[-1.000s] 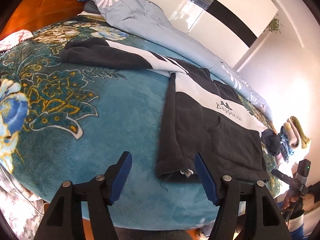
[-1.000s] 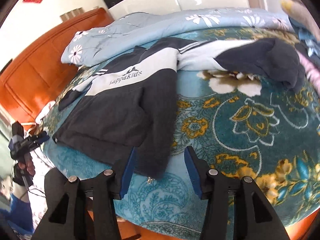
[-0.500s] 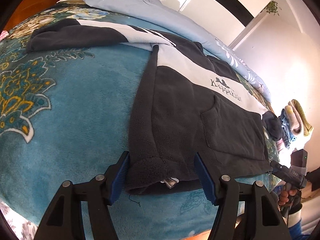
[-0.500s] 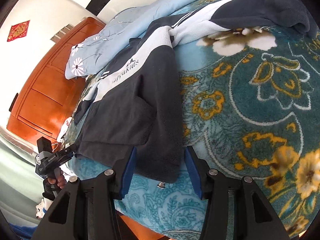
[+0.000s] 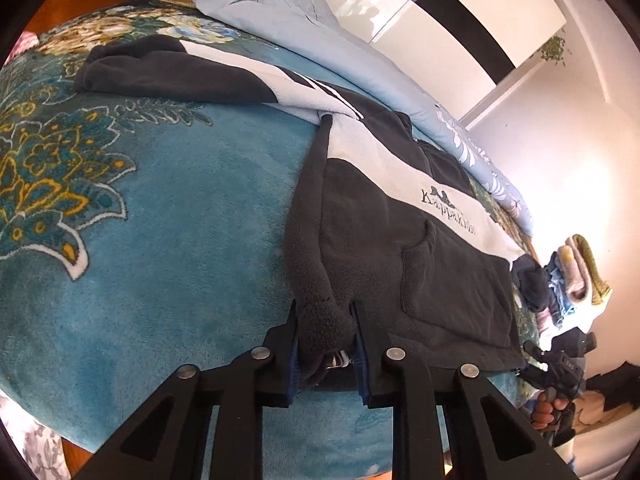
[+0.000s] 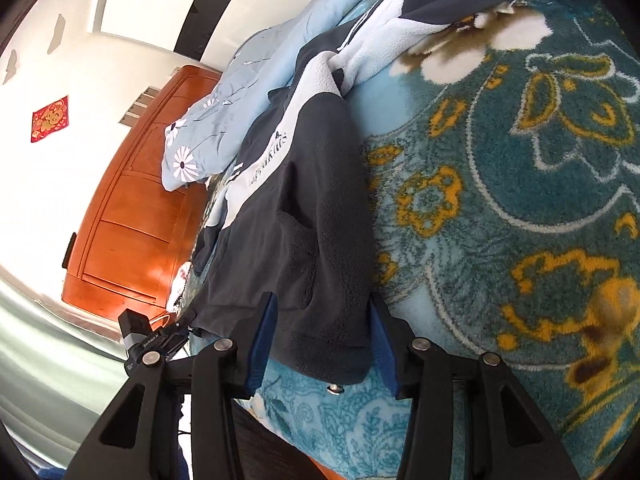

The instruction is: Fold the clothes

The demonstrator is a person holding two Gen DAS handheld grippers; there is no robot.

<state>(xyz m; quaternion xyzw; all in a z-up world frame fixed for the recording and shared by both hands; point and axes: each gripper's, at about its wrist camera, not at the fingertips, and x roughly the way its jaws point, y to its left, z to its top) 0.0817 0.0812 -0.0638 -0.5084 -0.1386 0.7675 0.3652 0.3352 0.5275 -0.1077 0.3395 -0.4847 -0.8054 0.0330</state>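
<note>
The bed is wearing a teal floral blanket, and a dark fleece jacket with a pale chest band is lying flat across it, sleeves spread. Your left gripper is pinching the jacket's near hem corner, fingers clenched on the bunched fleece. Your right gripper is straddling the opposite hem corner with its fingers spread wide, not gripping.

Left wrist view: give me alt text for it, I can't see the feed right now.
The left gripper is shut on the hem corner of a dark fleece jacket lying flat on a teal floral blanket. The right gripper shows at the far hem.
</note>
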